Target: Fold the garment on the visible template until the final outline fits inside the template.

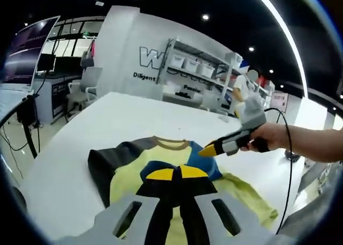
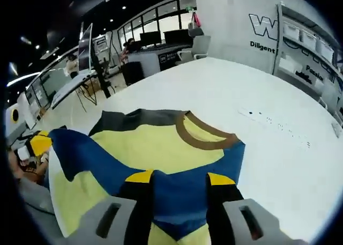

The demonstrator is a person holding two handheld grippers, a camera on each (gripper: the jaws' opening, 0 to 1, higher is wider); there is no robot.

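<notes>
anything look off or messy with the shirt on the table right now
The shirt lies untidily on the white table: its blue sleeve is flopped diagonally across the yellow front, and the grey sleeve is bunched at the edge. No template outline shows around it.

The left gripper view sits low and close over the white worktop (image 1: pixel 80 148), looking forward across the shirt (image 1: pixel 134 170) toward the shelving wall (image 1: pixel 198 68) at 12 o'clock. The right gripper view rides nearer still, just above the shirt (image 2: pixel 155 148), facing across the worktop (image 2: pixel 257 105) with the desks (image 2: pixel 155 52) at 11 o'clock. Both views share the shirt's brown collar, the worktop and the lettered wall.
</notes>
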